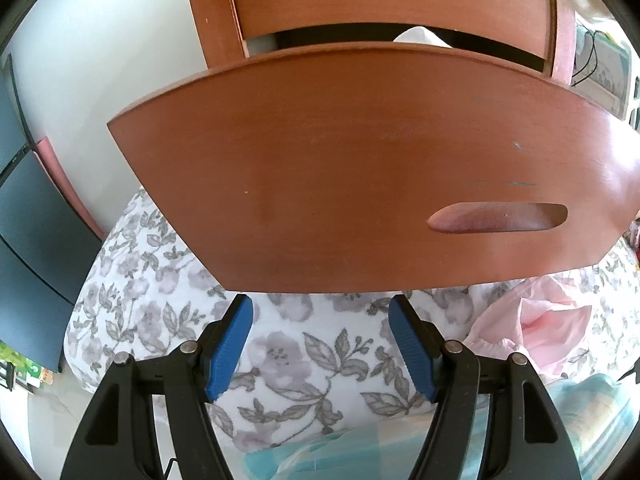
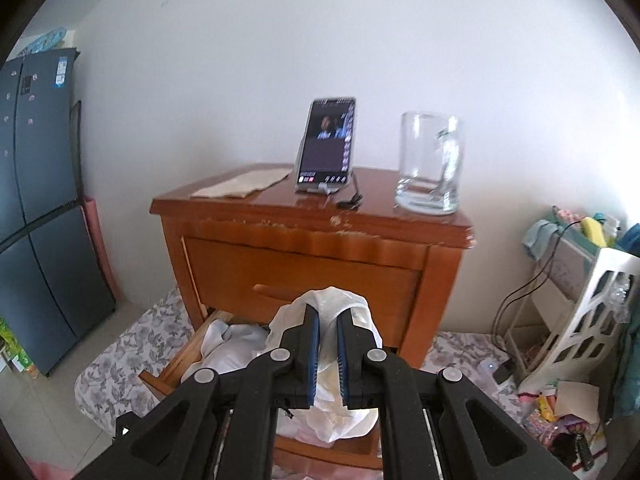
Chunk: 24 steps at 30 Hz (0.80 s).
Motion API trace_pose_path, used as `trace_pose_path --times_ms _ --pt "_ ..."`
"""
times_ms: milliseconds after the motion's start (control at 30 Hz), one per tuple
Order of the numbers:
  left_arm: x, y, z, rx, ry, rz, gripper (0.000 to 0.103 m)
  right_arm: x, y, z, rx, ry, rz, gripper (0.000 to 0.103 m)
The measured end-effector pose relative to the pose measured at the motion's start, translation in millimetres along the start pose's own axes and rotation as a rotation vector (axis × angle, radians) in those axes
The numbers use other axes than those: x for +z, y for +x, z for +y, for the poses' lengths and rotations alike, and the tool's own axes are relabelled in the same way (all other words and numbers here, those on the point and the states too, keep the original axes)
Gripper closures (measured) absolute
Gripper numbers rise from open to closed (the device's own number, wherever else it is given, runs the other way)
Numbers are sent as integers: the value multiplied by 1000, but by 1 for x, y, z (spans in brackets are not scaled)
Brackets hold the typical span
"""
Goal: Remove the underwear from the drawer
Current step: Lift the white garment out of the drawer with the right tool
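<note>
No writing is legible to us: the stickers on the dark refrigerator [image 2: 36, 220] and the lit screen of the phone [image 2: 326, 144] are too small to read.

The phone stands propped near the middle of the nightstand [image 2: 280, 212] top. A glass mug [image 2: 430, 164] stands by the top's right edge, and a flat pale sheet [image 2: 244, 186] lies towards its back left corner. A white openwork rack [image 2: 592, 312] and a black cable [image 2: 516, 300] stand to the right of the nightstand.

In the left wrist view, the pulled-out drawer front [image 1: 340, 160] fills most of the picture above floral bedding [image 1: 280, 352] and a pink cloth [image 1: 540, 320].

The left gripper [image 1: 320, 306] has its fingers apart with nothing between them, its tips just under the drawer front's lower edge; we cannot tell whether they touch it.

The right gripper [image 2: 329, 316] is clamped on the white underwear [image 2: 336, 420], which it holds above the open drawer [image 2: 180, 360]. More white clothing lies in the drawer.
</note>
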State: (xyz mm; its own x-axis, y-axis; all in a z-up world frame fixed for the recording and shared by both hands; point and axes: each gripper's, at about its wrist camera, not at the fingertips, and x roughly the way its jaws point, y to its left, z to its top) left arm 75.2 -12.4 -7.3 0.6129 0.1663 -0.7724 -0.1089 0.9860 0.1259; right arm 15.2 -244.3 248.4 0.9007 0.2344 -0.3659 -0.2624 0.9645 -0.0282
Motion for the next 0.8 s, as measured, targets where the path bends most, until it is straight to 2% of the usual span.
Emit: trace_pose_path --times_ms 433,800 --pt "-2 -19 -2 26 9 -69 32 -22 -67 -8 -21 -2 -54 95" --pt "-4 -25 -5 50 32 -95 32 -60 -85 -15 -11 39 15 95"
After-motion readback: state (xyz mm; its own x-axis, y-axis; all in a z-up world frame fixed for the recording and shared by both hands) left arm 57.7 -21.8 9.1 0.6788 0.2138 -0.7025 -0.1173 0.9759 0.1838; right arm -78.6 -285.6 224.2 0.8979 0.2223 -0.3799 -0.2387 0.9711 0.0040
